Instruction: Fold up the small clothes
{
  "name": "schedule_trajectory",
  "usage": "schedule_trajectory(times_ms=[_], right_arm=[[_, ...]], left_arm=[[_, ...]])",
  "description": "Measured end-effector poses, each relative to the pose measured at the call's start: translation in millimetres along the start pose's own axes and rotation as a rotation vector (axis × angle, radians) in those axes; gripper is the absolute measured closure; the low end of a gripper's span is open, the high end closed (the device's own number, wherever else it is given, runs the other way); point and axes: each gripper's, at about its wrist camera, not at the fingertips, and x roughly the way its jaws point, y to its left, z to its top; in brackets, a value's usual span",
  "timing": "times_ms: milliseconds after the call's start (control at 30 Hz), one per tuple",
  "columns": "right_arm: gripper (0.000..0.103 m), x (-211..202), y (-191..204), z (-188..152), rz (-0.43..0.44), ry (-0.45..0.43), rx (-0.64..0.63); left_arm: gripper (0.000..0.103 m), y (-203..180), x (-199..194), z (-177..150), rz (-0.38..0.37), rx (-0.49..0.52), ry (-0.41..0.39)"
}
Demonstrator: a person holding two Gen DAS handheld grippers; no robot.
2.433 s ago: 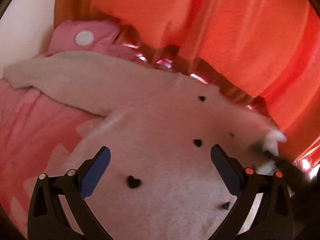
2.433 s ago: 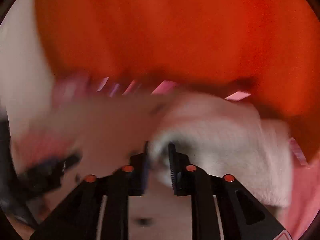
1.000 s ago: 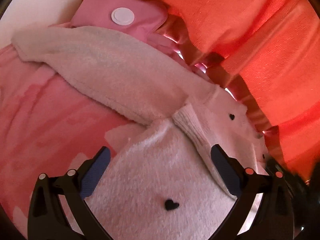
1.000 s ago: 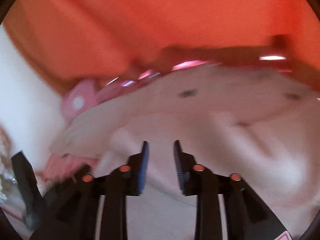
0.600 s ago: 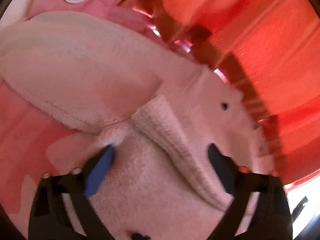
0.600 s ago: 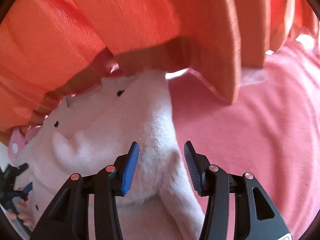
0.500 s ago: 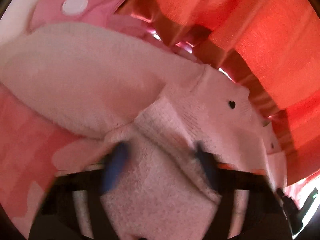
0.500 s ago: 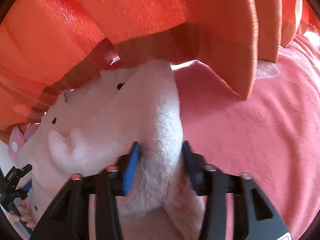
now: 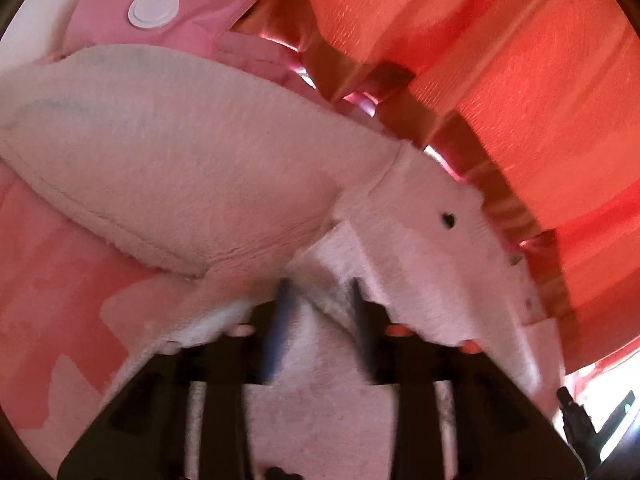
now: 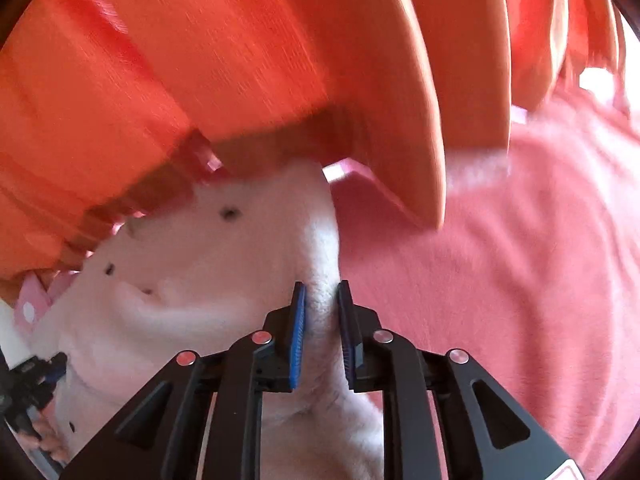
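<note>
A small fluffy white sweater (image 9: 420, 240) with tiny black hearts lies on a pink bedspread (image 9: 52, 280); one sleeve (image 9: 160, 160) stretches to the left. My left gripper (image 9: 320, 300) is shut on a folded ribbed edge of the sweater near the armpit. In the right wrist view the sweater (image 10: 192, 288) lies to the left, and my right gripper (image 10: 320, 304) is shut on its right side edge. The left gripper (image 10: 36, 372) shows small at the far left.
Orange curtains (image 9: 500, 60) hang close behind the sweater, also in the right wrist view (image 10: 240, 60). A pink pillow with a white dot (image 9: 160, 4) lies beyond the sleeve. The pink bedspread (image 10: 500, 280) spreads to the right.
Both grippers have closed on the sweater: the left on the folded ribbed edge, the right on the side edge. Before, the left was wide open above it.
</note>
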Motion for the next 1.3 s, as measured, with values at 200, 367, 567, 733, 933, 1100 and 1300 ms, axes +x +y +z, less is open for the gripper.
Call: schedule_trajectory(times_ms=[200, 367, 567, 733, 933, 1100, 1300], right_arm=[[0.094, 33.7, 3.2, -32.6, -0.058, 0.11, -0.084], [0.086, -25.7, 36.0, -19.3, 0.035, 0.075, -0.033], [0.069, -69.7, 96.9, -65.8, 0.114, 0.069, -0.183], [0.068, -58.3, 123.9, -90.8, 0.148, 0.132, -0.239], [0.062, -49.3, 123.6, -94.4, 0.135, 0.127, -0.237], [0.062, -47.0, 113.3, -82.5, 0.122, 0.098, -0.186], [0.062, -44.1, 94.7, -70.6, 0.093, 0.07, -0.138]], left_arm=[[0.058, -15.6, 13.8, -14.1, 0.108, 0.132, -0.017], [0.063, 3.7, -33.4, 4.9, 0.106, 0.021, -0.125], [0.013, 122.1, -91.9, 49.1, 0.239, -0.269, -0.218], [0.013, 233.5, -100.3, 78.5, 0.397, -0.441, -0.164], [0.088, 239.4, -79.5, 100.1, 0.315, -0.419, -0.106], [0.097, 130.0, -105.5, 121.3, 0.158, -0.229, -0.223], [0.097, -78.1, -119.9, 53.2, -0.161, 0.158, -0.232]])
